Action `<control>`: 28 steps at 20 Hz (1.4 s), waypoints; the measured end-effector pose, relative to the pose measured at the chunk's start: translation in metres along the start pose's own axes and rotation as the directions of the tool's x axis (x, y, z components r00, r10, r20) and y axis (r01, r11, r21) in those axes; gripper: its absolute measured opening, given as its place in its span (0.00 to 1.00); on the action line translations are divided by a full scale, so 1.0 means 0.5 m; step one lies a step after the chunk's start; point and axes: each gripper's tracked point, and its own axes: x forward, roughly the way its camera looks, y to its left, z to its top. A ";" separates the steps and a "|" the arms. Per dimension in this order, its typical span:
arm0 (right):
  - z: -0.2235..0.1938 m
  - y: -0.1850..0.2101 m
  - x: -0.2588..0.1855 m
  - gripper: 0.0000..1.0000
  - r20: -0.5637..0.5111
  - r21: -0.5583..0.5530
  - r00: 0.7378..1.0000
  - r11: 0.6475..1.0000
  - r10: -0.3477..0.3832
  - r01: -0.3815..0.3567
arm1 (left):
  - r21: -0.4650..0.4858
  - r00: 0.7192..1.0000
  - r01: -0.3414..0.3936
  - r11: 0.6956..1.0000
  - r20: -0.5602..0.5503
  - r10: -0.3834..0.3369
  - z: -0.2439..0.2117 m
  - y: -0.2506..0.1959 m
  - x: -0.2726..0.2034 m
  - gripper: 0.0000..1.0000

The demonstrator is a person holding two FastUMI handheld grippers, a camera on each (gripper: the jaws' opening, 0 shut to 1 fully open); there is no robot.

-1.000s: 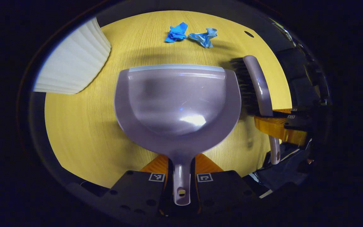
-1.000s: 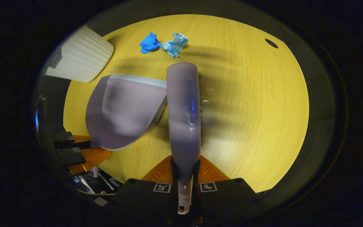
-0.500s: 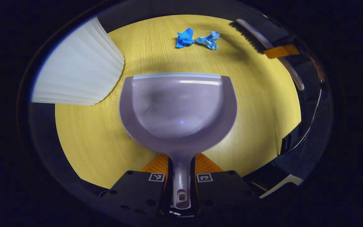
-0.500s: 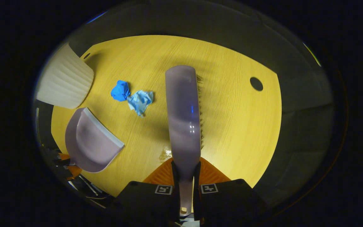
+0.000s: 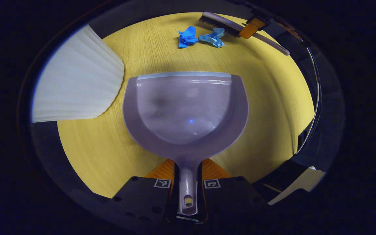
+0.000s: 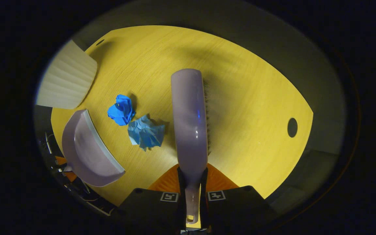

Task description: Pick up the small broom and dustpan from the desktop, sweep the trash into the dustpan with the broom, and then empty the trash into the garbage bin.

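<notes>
My left gripper is shut on the handle of the grey dustpan, whose lip faces two crumpled blue paper scraps farther out on the yellow desktop. Behind those scraps lies the broom with the right gripper on its handle. In the right gripper view my right gripper is shut on the grey broom, bristles along its right side. The dark blue scrap and the light blue scrap lie just left of the broom head, between it and the dustpan.
A white ribbed garbage bin stands left of the dustpan, and it is at the upper left in the right gripper view. A round cable hole sits in the desktop to the right. The desk's edges drop off to dark floor all round.
The right gripper carried the broom away from beside the dustpan, out past the blue scraps to their far side. The dustpan shifted only slightly.
</notes>
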 end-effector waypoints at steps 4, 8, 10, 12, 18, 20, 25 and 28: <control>0.031 0.047 0.019 0.17 -0.046 -0.116 0.998 0.993 0.030 -0.036 | 0.047 0.999 -0.036 0.998 -0.038 0.038 -0.016 0.020 0.020 0.20; 0.007 0.111 0.019 0.18 -0.123 -0.290 0.991 0.953 0.057 -0.090 | 0.072 0.998 -0.040 0.997 -0.038 0.043 -0.017 0.027 0.020 0.20; -0.026 0.155 0.013 0.18 -0.176 -0.414 0.981 0.899 0.078 -0.145 | 0.076 0.999 -0.035 0.996 -0.038 0.038 -0.021 0.028 0.019 0.20; -0.050 0.205 0.006 0.17 -0.215 -0.497 0.971 0.844 0.106 -0.203 | 0.096 0.999 -0.039 0.995 -0.032 0.042 -0.025 0.032 0.018 0.20; -0.092 0.258 -0.018 0.18 -0.334 -0.529 0.915 0.758 0.228 -0.382 | 0.132 0.999 -0.054 0.990 0.000 0.054 -0.045 0.033 0.025 0.20; -0.092 0.258 -0.036 0.18 -0.357 -0.444 0.875 0.765 0.326 -0.466 | 0.112 0.999 -0.047 0.993 0.012 0.046 -0.055 0.025 0.022 0.20; -0.045 0.227 -0.041 0.18 -0.197 -0.398 0.912 0.821 0.359 -0.409 | 0.098 0.995 -0.059 0.993 0.088 0.050 -0.042 0.032 0.000 0.20; -0.049 0.238 -0.077 0.18 -0.080 -0.363 0.919 0.848 0.385 -0.387 | 0.100 0.988 -0.074 0.992 0.144 0.059 -0.040 0.029 -0.007 0.20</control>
